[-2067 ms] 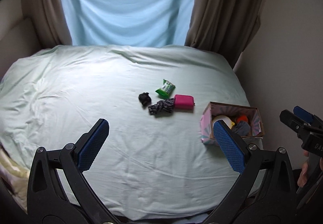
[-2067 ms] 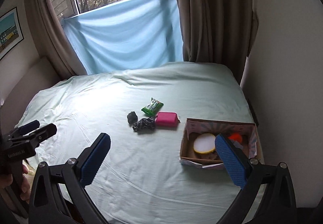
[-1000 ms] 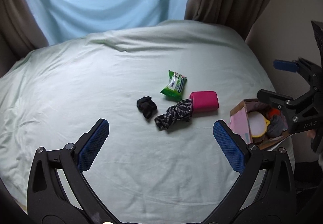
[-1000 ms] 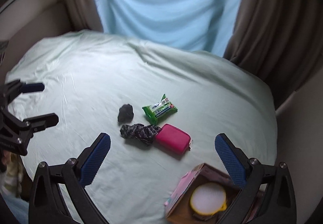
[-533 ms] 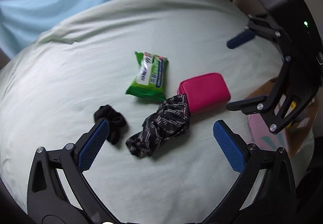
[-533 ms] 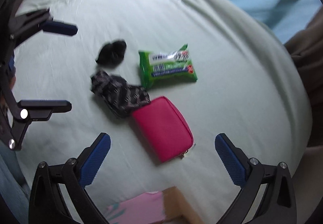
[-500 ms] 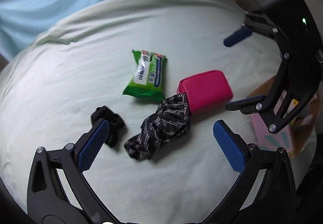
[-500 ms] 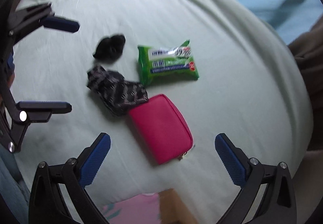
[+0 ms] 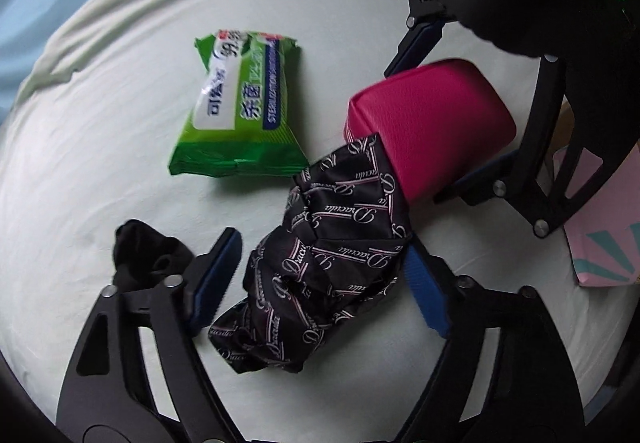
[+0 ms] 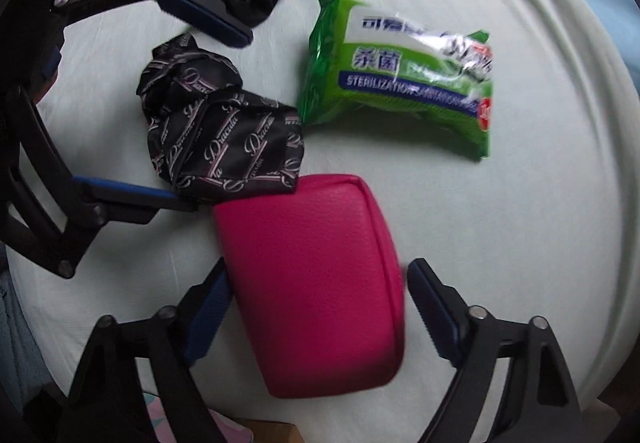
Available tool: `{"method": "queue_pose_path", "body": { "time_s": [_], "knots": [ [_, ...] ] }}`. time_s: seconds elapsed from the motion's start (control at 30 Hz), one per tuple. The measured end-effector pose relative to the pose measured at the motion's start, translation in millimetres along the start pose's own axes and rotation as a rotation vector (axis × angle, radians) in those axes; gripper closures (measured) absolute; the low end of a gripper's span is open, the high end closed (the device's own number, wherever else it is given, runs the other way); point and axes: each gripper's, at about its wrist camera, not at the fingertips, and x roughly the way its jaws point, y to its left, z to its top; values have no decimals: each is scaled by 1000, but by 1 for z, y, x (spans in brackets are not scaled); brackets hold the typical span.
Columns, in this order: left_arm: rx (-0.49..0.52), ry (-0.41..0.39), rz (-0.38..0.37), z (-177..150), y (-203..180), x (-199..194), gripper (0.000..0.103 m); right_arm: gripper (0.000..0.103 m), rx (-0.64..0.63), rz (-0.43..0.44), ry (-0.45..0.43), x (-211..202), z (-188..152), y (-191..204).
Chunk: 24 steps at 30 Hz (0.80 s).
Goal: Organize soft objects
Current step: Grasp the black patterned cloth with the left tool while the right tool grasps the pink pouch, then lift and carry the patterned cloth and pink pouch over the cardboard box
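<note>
Left gripper jaws open around the scarf, not gripping; right gripper jaws open around the pouch. Scarf end overlaps pouch: lifting either may drag the other. Beyond: wipes, sock on bed.

tight cluster | your left fingers straddle cloth, sock crowding outside | wipes side: bare sheet
</note>
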Motion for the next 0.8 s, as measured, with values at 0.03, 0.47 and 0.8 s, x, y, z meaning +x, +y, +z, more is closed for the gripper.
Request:
{"method": "queue_pose_path", "body": {
  "time_s": [0.03, 0.47, 0.8],
  "knots": [
    [4, 6, 1, 0, 0, 3, 41, 29, 1, 10, 6, 3, 0, 0],
    [-28, 8, 24, 5, 14, -5, 75, 55, 108, 13, -60, -15, -12, -18],
    [-53, -50, 50, 14, 14, -67, 75, 58, 251, -9, -128, -84, -32, -15]
  ]
}}
